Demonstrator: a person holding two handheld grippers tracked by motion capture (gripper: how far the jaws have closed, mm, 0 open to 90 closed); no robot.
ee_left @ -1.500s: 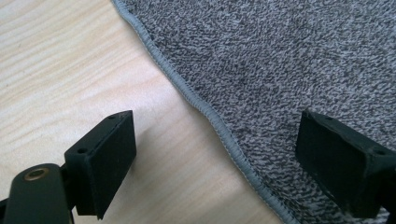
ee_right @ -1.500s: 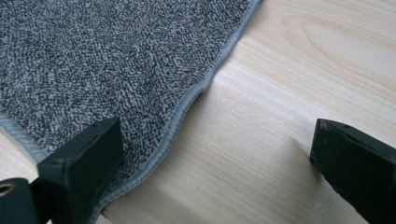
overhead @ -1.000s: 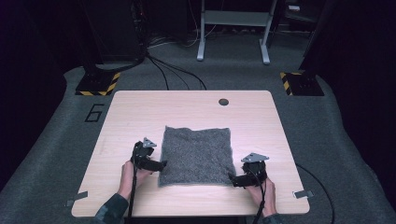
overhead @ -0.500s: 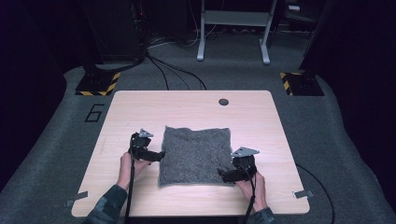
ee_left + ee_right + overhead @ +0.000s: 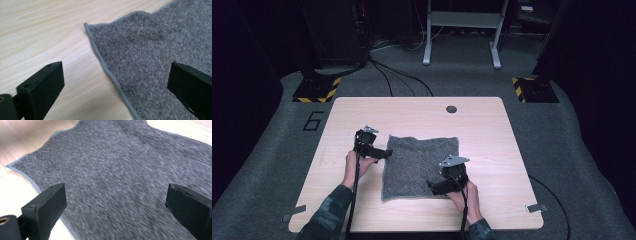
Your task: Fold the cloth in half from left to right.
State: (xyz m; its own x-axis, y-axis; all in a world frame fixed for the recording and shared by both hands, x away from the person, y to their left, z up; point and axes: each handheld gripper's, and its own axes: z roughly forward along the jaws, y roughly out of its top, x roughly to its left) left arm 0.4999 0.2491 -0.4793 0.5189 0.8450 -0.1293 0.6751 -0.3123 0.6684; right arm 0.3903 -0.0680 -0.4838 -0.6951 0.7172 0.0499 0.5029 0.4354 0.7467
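Both jaws spread wide, left hand-held gripper [image 5: 384, 152] and right hand-held gripper [image 5: 435, 187] flank the grey cloth [image 5: 419, 165], flat and ungrasped on the counter [image 5: 492, 130].

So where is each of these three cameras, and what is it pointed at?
High view: above the person's side, looking down on the table; both forearms, left gripper, right gripper.
Left gripper view: rides that gripper, facing the grey cloth and its hemmed corner; both jaws wide apart.
Right gripper view: rides that gripper, over the cloth; jaws apart.
All three share the cloth.
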